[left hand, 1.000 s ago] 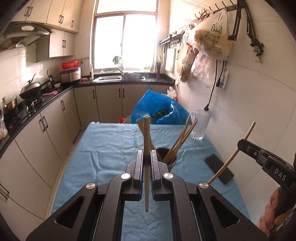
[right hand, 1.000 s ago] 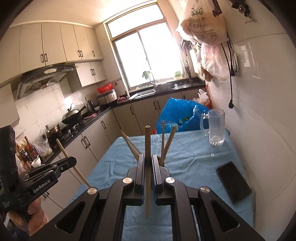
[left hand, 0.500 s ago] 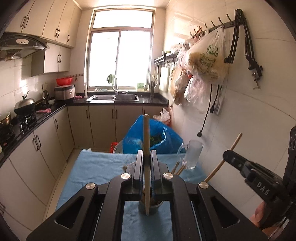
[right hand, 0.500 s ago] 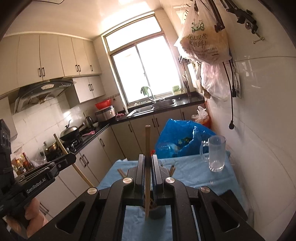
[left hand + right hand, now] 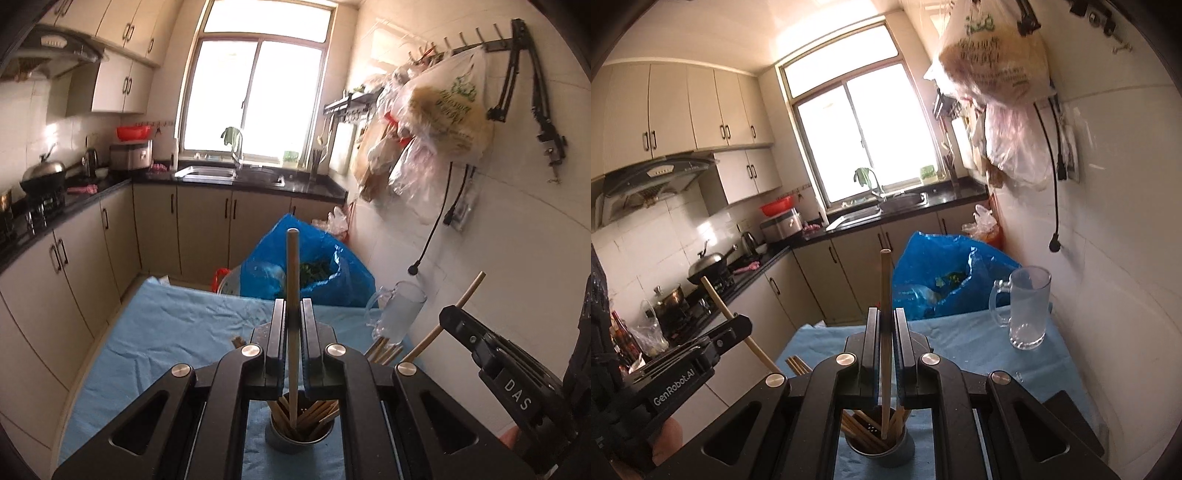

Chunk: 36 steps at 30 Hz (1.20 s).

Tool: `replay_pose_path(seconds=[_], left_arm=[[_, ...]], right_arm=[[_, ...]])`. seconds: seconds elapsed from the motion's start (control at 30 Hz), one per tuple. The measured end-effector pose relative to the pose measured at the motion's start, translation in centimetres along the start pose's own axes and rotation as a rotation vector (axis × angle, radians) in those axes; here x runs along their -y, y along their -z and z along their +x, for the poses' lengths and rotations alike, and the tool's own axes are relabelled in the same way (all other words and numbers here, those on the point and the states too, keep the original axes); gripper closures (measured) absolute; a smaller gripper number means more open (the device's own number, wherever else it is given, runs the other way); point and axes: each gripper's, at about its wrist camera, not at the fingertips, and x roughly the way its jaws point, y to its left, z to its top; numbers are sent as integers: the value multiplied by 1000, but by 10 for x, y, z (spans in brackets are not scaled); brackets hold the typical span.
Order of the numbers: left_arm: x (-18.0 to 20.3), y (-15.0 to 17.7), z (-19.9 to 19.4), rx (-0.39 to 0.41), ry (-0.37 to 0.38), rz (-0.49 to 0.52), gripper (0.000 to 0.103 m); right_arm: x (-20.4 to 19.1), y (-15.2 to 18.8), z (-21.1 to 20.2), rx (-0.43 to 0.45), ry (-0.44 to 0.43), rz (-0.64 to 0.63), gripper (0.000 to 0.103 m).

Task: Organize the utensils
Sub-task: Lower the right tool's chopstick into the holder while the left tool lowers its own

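Both hand-held grippers are clamped, each on one wooden chopstick. From its own camera, the left hand-held gripper [image 5: 293,321] pinches its chopstick [image 5: 293,295] upright between closed jaws, the top end rising toward 12 o'clock and the lower end dipping into the metal utensil cup [image 5: 300,437] at 6 o'clock. That cup stands on the bench, which is covered by a blue cloth [image 5: 177,332], and it already holds a bundle of chopsticks [image 5: 314,417] that fan outward.

Seen from the right camera, the right hand-held gripper [image 5: 885,325] likewise holds its chopstick [image 5: 885,295] upright, its lower tip inside the same cup [image 5: 882,448] among the other sticks.

Each gripper shows in the other's view: the right one at 4 o'clock of the left view, its stick slanting up toward 1 o'clock; the left one at 8 o'clock of the right view, its stick slanting toward 11 o'clock.

A glass mug [image 5: 1028,310] stands on the cloth at 2 o'clock of the right view, near the wall. Behind the bench sits a blue plastic bag [image 5: 945,273].
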Motion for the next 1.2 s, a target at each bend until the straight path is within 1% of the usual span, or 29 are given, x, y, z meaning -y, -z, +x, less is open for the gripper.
replay_pose_path(seconds=[0.13, 0.27, 0.37, 0.6, 0.7, 1.0, 1.2], left_arm=[[-10, 15, 14, -34, 8, -8, 97], [-12, 33, 19, -53, 13, 13, 97], [-14, 44, 19, -52, 18, 23, 97], [-21, 65, 24, -86, 24, 33, 96], [-21, 71, 27, -93, 22, 46, 95], [-19, 76, 40, -108, 10, 70, 95], [-21, 80, 51, -123, -8, 64, 95]], right_arm=[[2, 15, 17, -38, 14, -13, 96], [3, 29, 28, -65, 21, -21, 96], [5, 39, 35, -88, 22, -18, 96], [10, 55, 44, -121, 27, -1, 96], [11, 59, 49, -134, 30, 2, 96], [13, 69, 62, -171, 31, 8, 96], [14, 68, 67, -185, 29, 0, 95]])
